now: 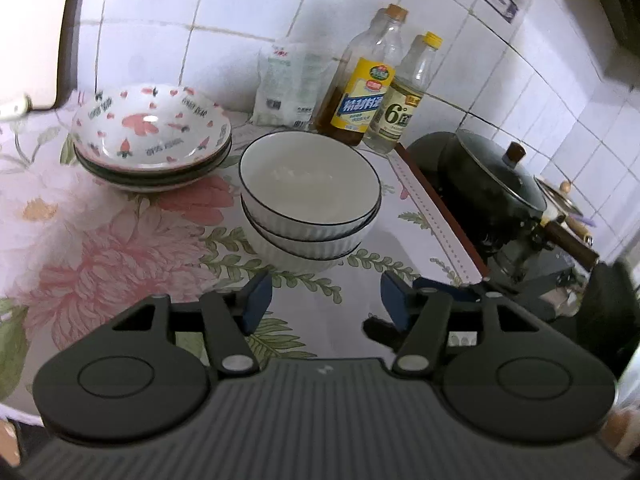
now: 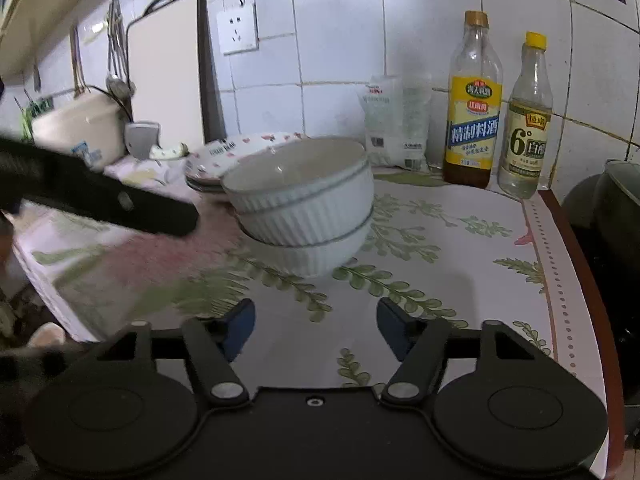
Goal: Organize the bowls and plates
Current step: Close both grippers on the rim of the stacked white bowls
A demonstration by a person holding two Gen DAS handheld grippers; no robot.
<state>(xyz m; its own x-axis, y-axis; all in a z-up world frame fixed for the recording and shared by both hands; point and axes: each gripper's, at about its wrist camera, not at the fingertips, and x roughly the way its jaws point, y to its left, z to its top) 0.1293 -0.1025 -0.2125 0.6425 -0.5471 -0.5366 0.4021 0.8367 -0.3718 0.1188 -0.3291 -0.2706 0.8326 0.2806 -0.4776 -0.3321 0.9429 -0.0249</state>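
Bowls [image 1: 310, 200] and plates [image 1: 152, 140] stand in separate stacks, apparently sorted; left gripper [image 1: 320, 300] and right gripper [image 2: 316, 330] are released, empty.

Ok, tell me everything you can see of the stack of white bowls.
The stack of white bowls is three deep bowls nested one in another, glossy like glazed ceramic, with ribbed outer walls and a thin dark line round each rim. The top bowl looks empty. The stack stands upright, slightly uneven, on the flowered tablecloth, to the right of the stack of patterned plates and in front of the two bottles. Only the cloth touches it; neither hand-held gripper does.
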